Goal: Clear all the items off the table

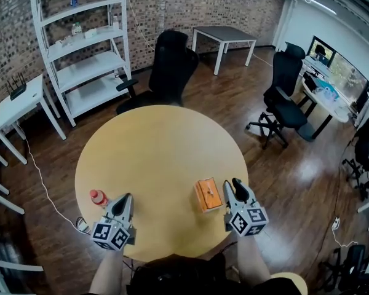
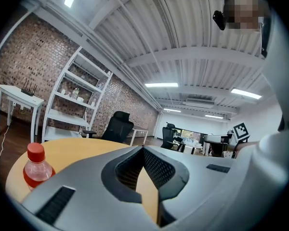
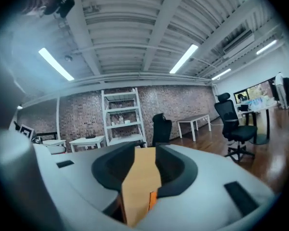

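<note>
Orange box (image 1: 208, 194) just left of right gripper (image 1: 235, 187), jaws slightly apart, empty. Bottle (image 1: 98, 198) left of left gripper (image 1: 126, 199), jaws pressed together.

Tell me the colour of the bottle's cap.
Red; the cap shows best in the left gripper view.

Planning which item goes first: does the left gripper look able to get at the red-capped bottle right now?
Probably yes. The bottle stands just left of the left gripper, with only bare table between them. But its jaws are shut and would have to open and swing left first.
</note>
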A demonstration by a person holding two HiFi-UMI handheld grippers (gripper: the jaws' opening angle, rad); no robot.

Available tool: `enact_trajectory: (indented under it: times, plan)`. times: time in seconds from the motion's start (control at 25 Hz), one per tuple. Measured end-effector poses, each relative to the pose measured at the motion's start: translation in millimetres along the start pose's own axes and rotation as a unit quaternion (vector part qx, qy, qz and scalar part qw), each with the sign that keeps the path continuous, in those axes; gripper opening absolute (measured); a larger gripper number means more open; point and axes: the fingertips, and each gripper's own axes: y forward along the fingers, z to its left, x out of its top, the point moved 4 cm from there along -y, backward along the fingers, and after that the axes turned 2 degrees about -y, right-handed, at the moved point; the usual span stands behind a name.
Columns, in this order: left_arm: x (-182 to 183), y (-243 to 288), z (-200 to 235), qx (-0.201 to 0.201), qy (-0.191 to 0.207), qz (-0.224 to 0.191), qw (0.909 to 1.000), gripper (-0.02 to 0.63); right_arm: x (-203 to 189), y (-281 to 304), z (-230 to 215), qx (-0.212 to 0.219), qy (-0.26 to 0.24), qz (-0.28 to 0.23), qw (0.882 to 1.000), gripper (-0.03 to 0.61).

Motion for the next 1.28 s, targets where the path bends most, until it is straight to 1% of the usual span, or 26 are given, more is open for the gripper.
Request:
enact_trajectory:
  times: [0.12,0.24,0.32,0.4,0.48,0.68,0.88,1.0,1.12,1.28]
  plan:
    - [6.6,-3.1,-5.0,-0.004,0.002,-0.014,0.9999,0.005,16.2,-3.3,14.4,0.022,-0.023,-0.034,0.999,0.005]
    - [9.2,-5.6,-9.7,-0.003,0.006,-0.019,0.9998,0.005,21.6,-4.1,19.4,0.045,-0.013,-0.058,0.997,0.003]
    - [8.8,-7.4,-12.2,-0.004,0.007,-0.02,0.9998,0.005,21.8,-4.7,18.2,0.041,-0.009,-0.072,0.997,0.003]
    - [10.2,-10.2,-14.1,-0.003,0.009,-0.024,0.9997,0.005,22.5,-4.8,17.3,0.028,-0.011,-0.077,0.997,0.003]
    - [13.9,-12.4,-16.4,-0.003,0.014,-0.028,0.9995,0.005,24.0,-3.0,16.7,0.026,-0.013,-0.083,0.996,0.003]
    - [22.3,-14.8,-17.2,-0.002,0.025,-0.034,0.9991,0.005,30.2,5.3,18.6,0.033,-0.012,-0.09,0.995,0.003]
    - [18.0,-19.7,-18.3,0.001,0.027,-0.03,0.9992,0.005,27.4,3.3,23.4,0.055,-0.005,-0.099,0.994,0.002]
    - [13.9,-21.7,-19.6,0.002,0.026,-0.024,0.9994,0.005,22.7,3.0,25.2,0.06,-0.008,-0.089,0.994,0.002]
    - [12.5,-23.7,-22.2,0.007,0.025,-0.021,0.9994,0.005,16.6,2.7,21.6,0.054,-0.007,-0.071,0.996,0.002]
    - [12.0,-23.2,-18.4,0.011,0.025,-0.017,0.9995,0.005,14.3,6.4,19.6,0.048,-0.005,-0.059,0.997,0.002]
